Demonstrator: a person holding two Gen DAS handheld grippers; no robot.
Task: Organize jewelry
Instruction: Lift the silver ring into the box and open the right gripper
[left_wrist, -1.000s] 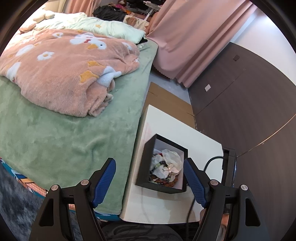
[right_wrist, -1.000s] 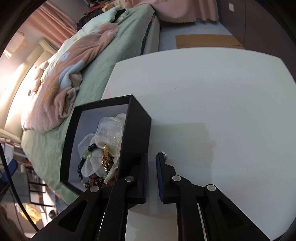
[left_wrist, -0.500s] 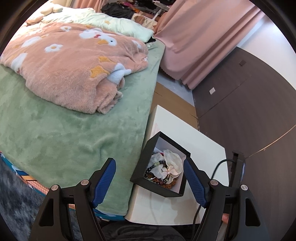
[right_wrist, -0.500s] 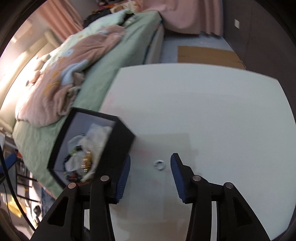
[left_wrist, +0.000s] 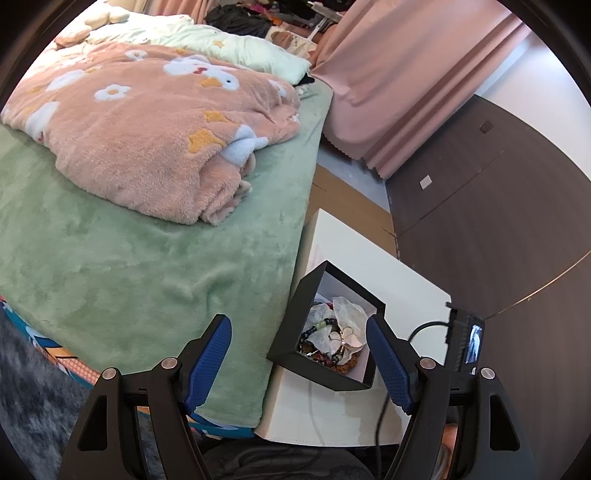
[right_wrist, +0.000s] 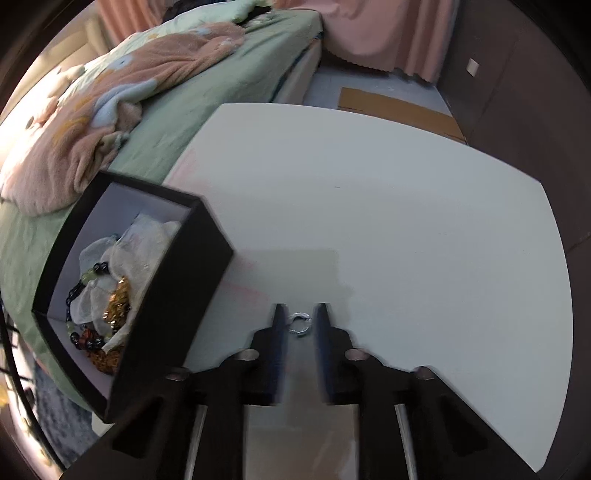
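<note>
A black jewelry box (right_wrist: 177, 295) sits at the left edge of the white table (right_wrist: 388, 206), partly over the edge; it also shows in the left wrist view (left_wrist: 295, 325). Inside lie bead bracelets (right_wrist: 79, 295), a gold piece (right_wrist: 118, 299) and crumpled clear wrap (left_wrist: 347, 314). A small silver ring (right_wrist: 299, 324) lies on the table. My right gripper (right_wrist: 298, 317) is low over the table, jaws part-closed on either side of the ring, apart from it. My left gripper (left_wrist: 299, 343) is wide open and empty, high above the box.
A bed with a green cover (left_wrist: 129, 258) and a pink blanket (left_wrist: 147, 140) runs along the table's left side. Pink curtains (left_wrist: 399, 92) and dark wood wall panels (left_wrist: 498, 221) stand beyond. A black cable (left_wrist: 424, 328) and a small screen (left_wrist: 469, 343) are near the table's right edge.
My right gripper opened, leaving the ring on the table, then dropped and narrowed around it. The box has turned and slid leftward. My left gripper drifted upward and left, still open.
</note>
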